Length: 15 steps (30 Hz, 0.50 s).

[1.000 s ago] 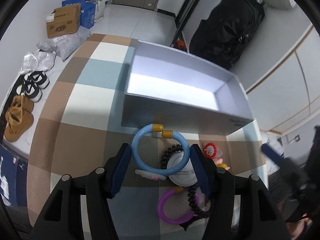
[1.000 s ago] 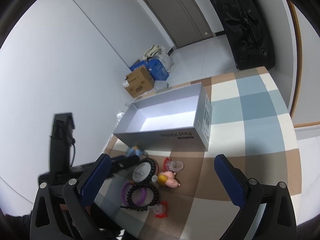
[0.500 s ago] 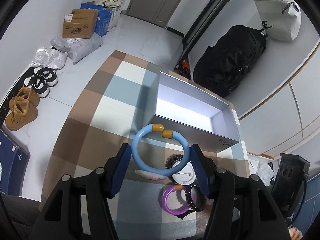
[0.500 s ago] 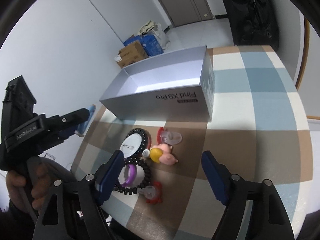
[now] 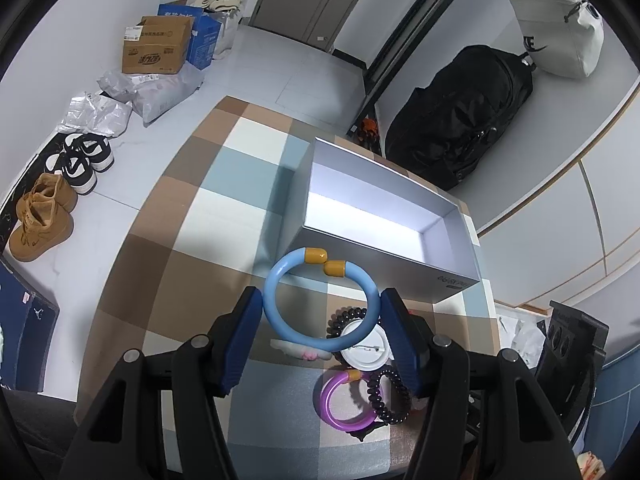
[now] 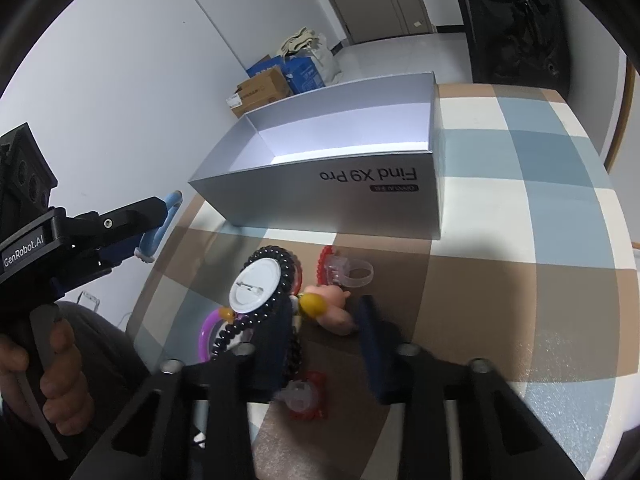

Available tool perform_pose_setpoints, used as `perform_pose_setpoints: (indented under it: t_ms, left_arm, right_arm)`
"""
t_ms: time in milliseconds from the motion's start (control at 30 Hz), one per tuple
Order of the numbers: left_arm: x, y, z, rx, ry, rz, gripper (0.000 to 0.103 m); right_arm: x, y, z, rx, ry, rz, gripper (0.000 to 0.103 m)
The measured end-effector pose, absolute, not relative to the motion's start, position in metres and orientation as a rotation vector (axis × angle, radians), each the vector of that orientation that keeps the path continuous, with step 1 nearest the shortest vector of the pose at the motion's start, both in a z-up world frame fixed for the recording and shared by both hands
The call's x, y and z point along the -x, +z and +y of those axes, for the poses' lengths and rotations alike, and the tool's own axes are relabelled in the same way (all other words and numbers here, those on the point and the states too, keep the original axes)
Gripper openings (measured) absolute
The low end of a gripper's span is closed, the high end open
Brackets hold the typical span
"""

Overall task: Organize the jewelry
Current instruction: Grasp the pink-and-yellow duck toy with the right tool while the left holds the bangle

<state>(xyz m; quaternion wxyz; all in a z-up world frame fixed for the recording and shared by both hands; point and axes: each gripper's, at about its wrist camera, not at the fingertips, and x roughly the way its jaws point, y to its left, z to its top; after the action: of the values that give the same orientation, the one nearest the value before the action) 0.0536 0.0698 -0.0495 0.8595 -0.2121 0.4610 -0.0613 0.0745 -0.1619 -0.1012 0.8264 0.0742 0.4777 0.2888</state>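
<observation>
Currently the left gripper is pinching a light blue bangle between its two blue pads, one pad pressing each side of the ring, holding it in the air above the checked tablecloth. The bangle's two mustard-yellow end caps are pointing away from the camera toward the open grey box, which is sitting on the cloth just beyond it with its pale floor showing bare. In the right wrist view the same gripper is showing at the left edge with the blue ring poking out past its tip, near the box's corner.

Below the bangle, the rest of the jewelry is lying in a loose cluster on the cloth: a white round pin badge lying back-up on a black coiled hair tie, a purple bangle overlapping another black coiled tie, and a small white and pink clip.

The right gripper is hovering low over this cluster with its fingers parted and nothing between them, though they are blurred. Just ahead of its tips a pink pig charm with a yellow part is lying, beside a clear ring with a red frill. A second clear and red ring is sitting close under the gripper's body.
</observation>
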Motion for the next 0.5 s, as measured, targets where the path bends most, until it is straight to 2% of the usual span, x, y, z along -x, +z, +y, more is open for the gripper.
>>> perform_pose_setpoints:
  t_ms: [133, 200, 500]
  left_arm:
    - [-0.053, -0.048, 0.065, 0.414, -0.131, 0.964, 0.056]
    - [-0.052, -0.047, 0.064, 0.410, -0.131, 0.955, 0.056]
    - [-0.050, -0.044, 0.058, 0.393, -0.132, 0.936, 0.056]
  right_arm:
    - [-0.072, -0.100, -0.165, -0.163, 0.607, 1.006, 0.026]
    - [-0.071, -0.098, -0.167, -0.183, 0.625, 1.000, 0.013]
    - [-0.070, -0.097, -0.168, -0.174, 0.625, 1.001, 0.012]
